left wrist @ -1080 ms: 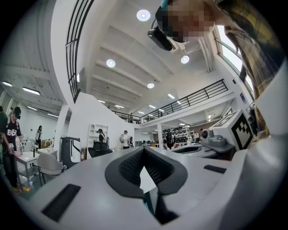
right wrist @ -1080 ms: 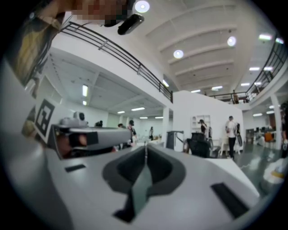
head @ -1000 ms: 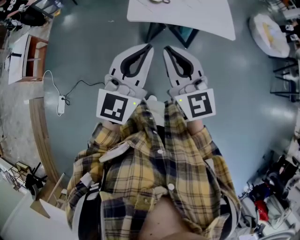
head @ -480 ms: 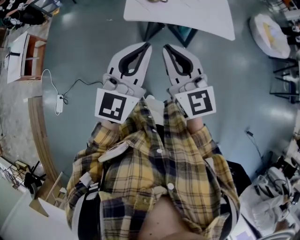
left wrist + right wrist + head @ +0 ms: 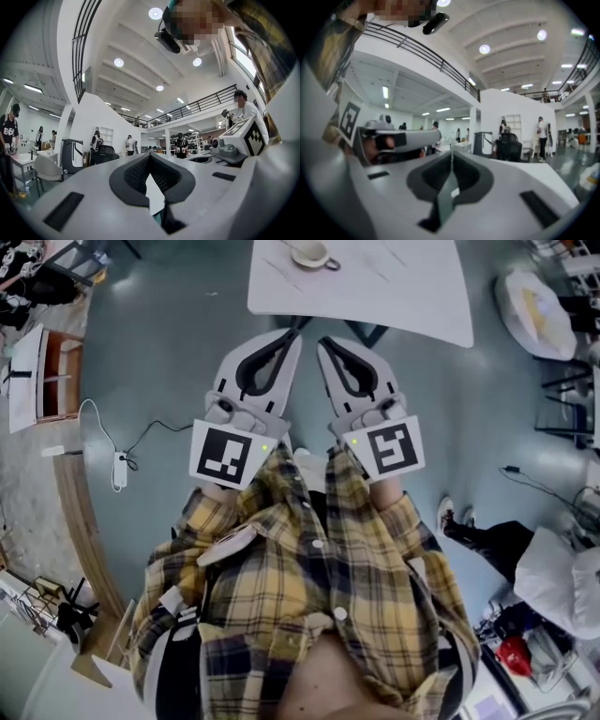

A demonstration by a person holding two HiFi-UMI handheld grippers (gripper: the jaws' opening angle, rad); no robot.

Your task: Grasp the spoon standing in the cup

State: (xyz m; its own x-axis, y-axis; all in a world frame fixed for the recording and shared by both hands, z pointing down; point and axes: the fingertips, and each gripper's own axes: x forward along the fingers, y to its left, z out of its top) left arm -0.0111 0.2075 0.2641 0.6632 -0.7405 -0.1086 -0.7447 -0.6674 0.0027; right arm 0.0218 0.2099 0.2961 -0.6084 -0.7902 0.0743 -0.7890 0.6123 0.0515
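Two grippers, carried side by side in front of the person's chest, both aimed at the white table (image 5: 412, 287) ahead; held level and close together, which I judge to be a carrying posture rather than a reach; left gripper (image 5: 299, 332): jaws closed tip to tip, nothing between them; right gripper (image 5: 322, 339): jaws likewise pressed together, empty; one cup (image 5: 312, 253), on the far part of the table, handle turned to the right; one spoon (image 5: 290, 245), only a thin handle leaning out of the cup's left side, faint in the head view; spoon well apart from both pairs of jaws, ahead of them and roughly in line with the left gripper; neither gripper view shows it; jaws must part before any grasp.
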